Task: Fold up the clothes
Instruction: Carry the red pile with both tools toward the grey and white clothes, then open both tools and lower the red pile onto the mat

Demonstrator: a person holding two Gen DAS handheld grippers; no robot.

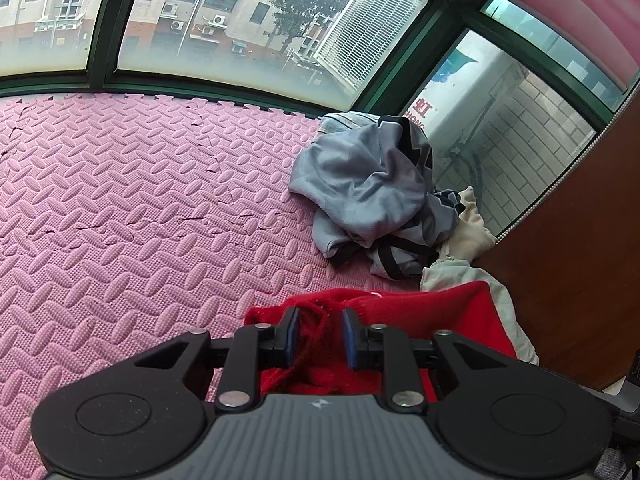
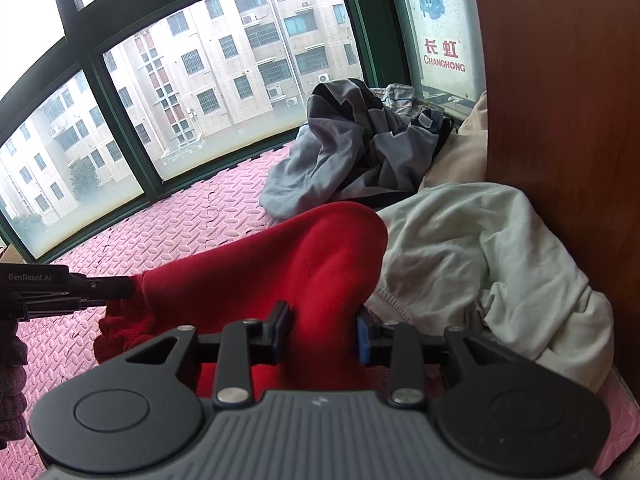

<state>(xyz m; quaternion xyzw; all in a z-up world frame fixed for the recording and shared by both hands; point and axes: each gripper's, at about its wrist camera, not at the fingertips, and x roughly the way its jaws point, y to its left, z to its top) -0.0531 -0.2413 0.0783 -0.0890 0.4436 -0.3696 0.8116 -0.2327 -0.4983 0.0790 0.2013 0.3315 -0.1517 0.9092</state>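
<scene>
A red knitted garment (image 2: 304, 264) lies bunched on the pink foam mat (image 1: 120, 208). My left gripper (image 1: 320, 334) has its jaws closed around a fold of the red garment (image 1: 420, 312); it also shows at the left of the right wrist view (image 2: 120, 292), pinching the garment's edge. My right gripper (image 2: 323, 332) has its jaws around a thick bunch of the same red cloth. A crumpled grey and black garment (image 1: 368, 192) lies beyond, by the window.
A pale white-green garment (image 2: 480, 248) lies right of the red one, against a brown wooden panel (image 2: 560, 120). A cream cloth (image 1: 470, 232) sits behind it. Green-framed windows (image 1: 240, 80) bound the mat at the far side.
</scene>
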